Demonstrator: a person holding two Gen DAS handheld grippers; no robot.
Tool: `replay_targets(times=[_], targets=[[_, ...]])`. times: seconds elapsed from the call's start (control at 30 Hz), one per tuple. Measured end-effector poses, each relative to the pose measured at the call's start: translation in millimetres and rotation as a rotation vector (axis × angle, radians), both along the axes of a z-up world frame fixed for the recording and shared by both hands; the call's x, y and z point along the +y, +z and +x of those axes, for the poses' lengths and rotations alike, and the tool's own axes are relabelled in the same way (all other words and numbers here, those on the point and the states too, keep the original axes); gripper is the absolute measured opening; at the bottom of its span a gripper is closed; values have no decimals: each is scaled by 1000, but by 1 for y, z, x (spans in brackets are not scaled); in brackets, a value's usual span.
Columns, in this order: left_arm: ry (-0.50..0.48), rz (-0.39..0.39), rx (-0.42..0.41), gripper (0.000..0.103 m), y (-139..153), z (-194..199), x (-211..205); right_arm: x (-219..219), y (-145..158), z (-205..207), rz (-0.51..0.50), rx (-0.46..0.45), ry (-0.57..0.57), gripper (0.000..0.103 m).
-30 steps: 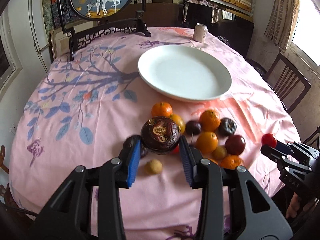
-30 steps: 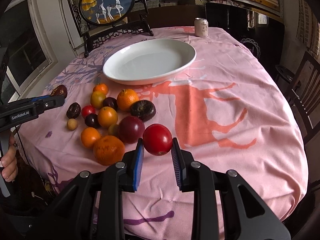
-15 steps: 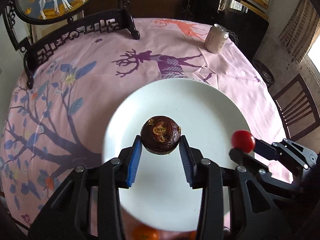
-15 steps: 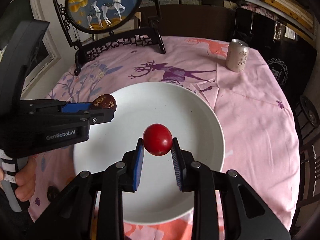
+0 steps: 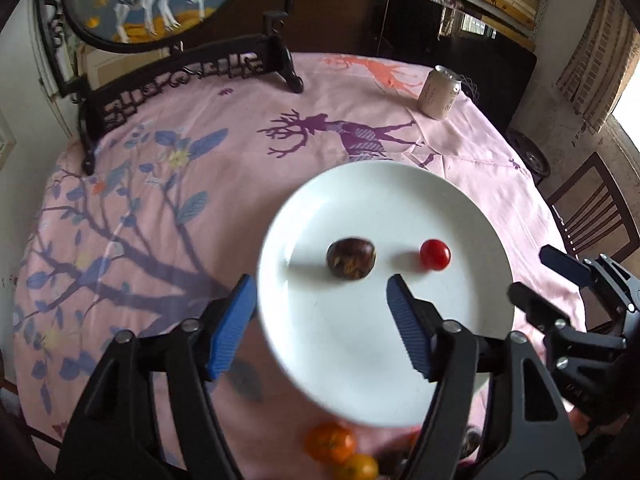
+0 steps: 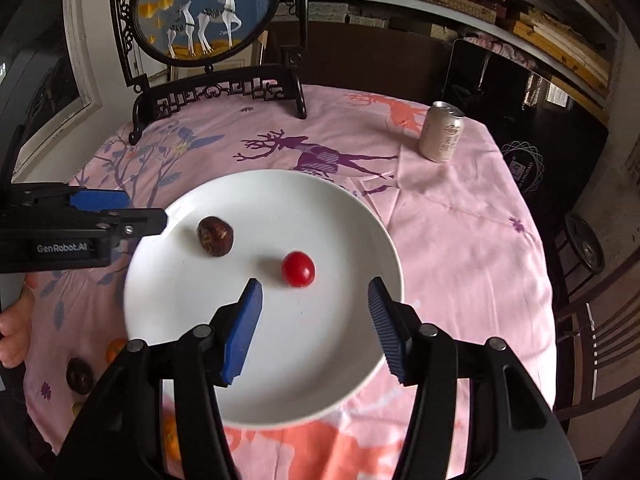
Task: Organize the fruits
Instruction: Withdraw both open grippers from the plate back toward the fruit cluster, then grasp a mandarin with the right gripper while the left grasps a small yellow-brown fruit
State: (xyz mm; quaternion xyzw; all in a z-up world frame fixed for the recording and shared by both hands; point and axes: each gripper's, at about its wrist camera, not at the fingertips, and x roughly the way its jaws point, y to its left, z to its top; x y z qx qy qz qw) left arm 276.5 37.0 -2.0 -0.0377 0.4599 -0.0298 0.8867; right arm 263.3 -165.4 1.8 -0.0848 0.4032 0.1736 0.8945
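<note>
Left wrist view: one white plate [image 5: 400,380] on the pink tablecloth [image 5: 160,240], two fruits lying on it.

Largest of the pair is one dark brown wrinkled fruit [image 5: 351,258], mottled and a bit squashed; just beside it, apart, sits one small glossy red fruit [image 5: 435,254]. A single drinks can [image 6: 441,132] stands upright near the far edge. Two orange fruits [image 5: 330,441] lie off the plate at its near rim. Both the left gripper [image 5: 320,320] and the right gripper [image 6: 316,328] gape wide over the plate, blue pads [image 6: 244,332] touching nothing.
</note>
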Motion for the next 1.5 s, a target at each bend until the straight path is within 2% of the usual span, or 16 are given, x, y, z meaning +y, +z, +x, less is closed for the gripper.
replay_targets(times=[0.13,0.2,0.3,0.43,0.67,0.8,0.83,0.9,1.13,1.2,1.27,1.3,1.4,1.43,1.47,1.5], targets=[[64,66,-93,81,-4,-92,21,-25,-12,-90,108,-2,-85,75],[88,17,-96,81,-17,-128,34,-30,-25,-129,174,3,-93,75],[110,-50,-65,81,-35,-165,50,-31,-36,-169,197,10,-129,75],[104,23,-74,81,-44,-197,48,-17,-37,-202,180,33,-73,75],[61,59,-25,82,-64,-218,36,19,-60,-220,102,66,7,72],[40,45,-10,82,-70,-223,33,29,-72,-215,81,100,29,57],[33,36,-4,82,-72,-223,31,30,-76,-212,80,112,29,49],[10,6,12,82,-76,-223,28,31,-81,-207,98,129,34,45],[-16,16,32,82,-83,-218,13,11,-72,-212,134,122,-5,45],[-11,6,57,79,-89,-211,12,2,-72,-213,132,117,-31,45],[9,24,56,62,-92,-204,9,-5,-75,-213,149,124,-41,45],[12,37,45,58,-92,-201,7,-7,-76,-213,159,128,-43,45],[12,39,38,53,-93,-194,4,-12,-79,-214,182,138,-44,45],[12,51,38,45,-93,-193,1,-13,-79,-214,186,138,-44,45],[12,62,34,30,-93,-193,0,-15,-79,-215,190,138,-44,45],[6,60,35,26,-92,-194,-2,-16,-79,-215,196,137,-46,45]])
